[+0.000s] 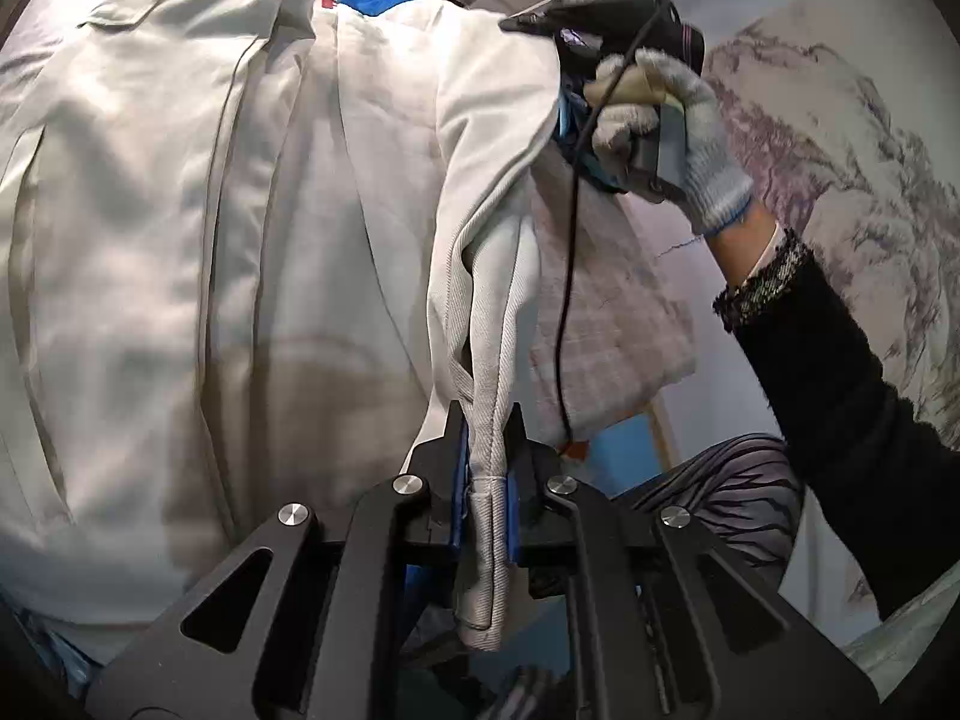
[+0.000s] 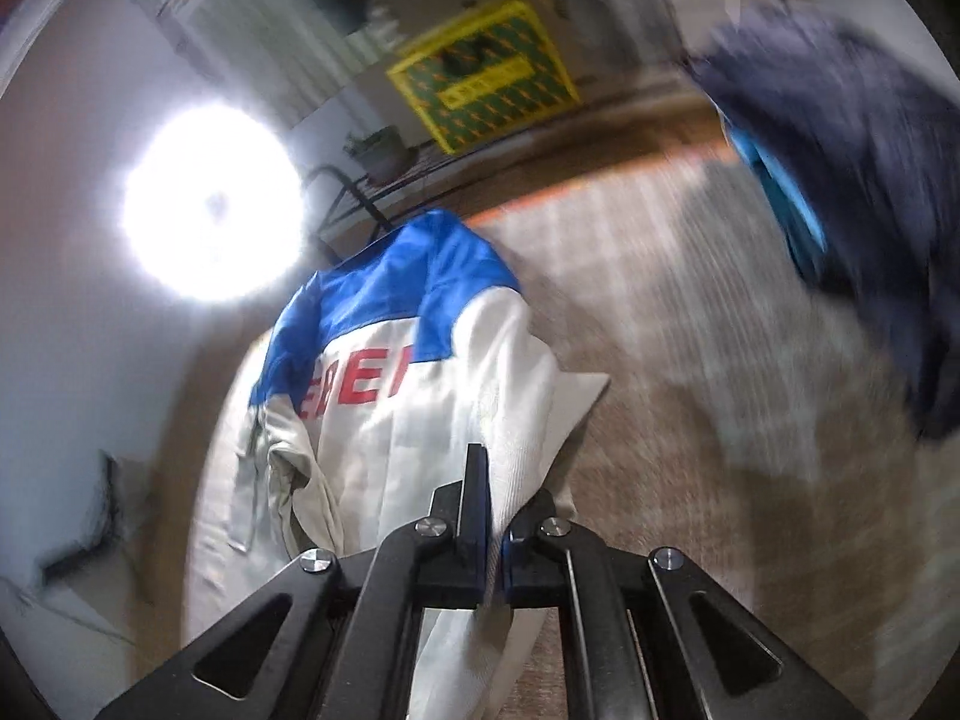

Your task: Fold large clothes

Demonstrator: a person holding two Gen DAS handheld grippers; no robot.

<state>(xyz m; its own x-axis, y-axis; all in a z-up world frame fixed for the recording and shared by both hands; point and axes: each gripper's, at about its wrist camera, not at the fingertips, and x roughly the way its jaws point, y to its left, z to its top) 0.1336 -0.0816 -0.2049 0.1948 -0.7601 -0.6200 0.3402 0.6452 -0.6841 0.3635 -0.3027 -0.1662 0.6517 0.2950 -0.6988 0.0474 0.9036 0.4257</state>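
The left gripper (image 1: pixel 487 468) is clamped on a hem of the white-and-blue jacket (image 1: pixel 180 240). The right gripper (image 2: pixel 498 516) pinches another edge at upper right of the left view. The taut edge between them runs bottom centre to upper right, with the jacket's bulk hanging left.

White, blue-yoked jacket (image 1: pixel 210 228), held aloft

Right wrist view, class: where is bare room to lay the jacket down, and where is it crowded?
Bare checkered surface lies between the white-and-blue jacket and the dark garment. Crowded where both grippers, left gripper and right gripper, clamp the jacket.
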